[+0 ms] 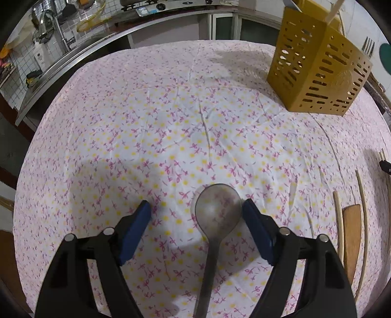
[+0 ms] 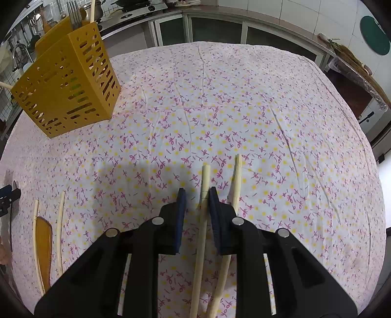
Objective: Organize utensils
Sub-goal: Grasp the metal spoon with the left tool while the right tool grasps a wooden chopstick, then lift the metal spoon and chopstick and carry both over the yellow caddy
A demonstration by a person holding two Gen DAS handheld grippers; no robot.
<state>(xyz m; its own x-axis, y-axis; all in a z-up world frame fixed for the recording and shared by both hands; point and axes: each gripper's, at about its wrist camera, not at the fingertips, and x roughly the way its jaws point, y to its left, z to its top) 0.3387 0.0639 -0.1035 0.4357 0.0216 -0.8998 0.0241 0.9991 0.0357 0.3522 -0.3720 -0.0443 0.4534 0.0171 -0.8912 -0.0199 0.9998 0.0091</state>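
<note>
Table (image 1: pixel 171 102) w/ floral cloth fills both views. Yellow slotted utensil holder (image 1: pixel 317 71) stands upper right of the left wrist view, upper left of the right wrist view, fork tines (image 2: pixel 74 14) sticking out the top: that's the drop target.

Left gripper (image 1: pixel 196 208): jaws wide, metal spoon (image 1: pixel 217 210) flat on the cloth between them, bowl hard against the right-hand pad, clear gap to the left-hand pad, so not gripped yet. To do it well I'd centre over the neck/handle, not the bowl, and get the pads low to the cloth before closing; thin metal likely slips otherwise.

Right gripper (image 2: pixel 196 195): jaws narrow, one pale chopstick (image 2: pixel 204 195) between them, lying against the right-hand pad, left-hand pad still off it. Second chopstick (image 2: pixel 235 186) lies outside, just right of that pad. Grab looks like one stick only; shift over if both wanted, else it may pivot on lift.

View diffs: only the left wrist view shows the spoon; only the right wrist view shows the chopstick pair at the jaws. Wooden spatula (image 2: pixel 45 249) w/ two thin sticks beside it shows in both, lower right of the left wrist view, lower left of the right wrist view.
</note>
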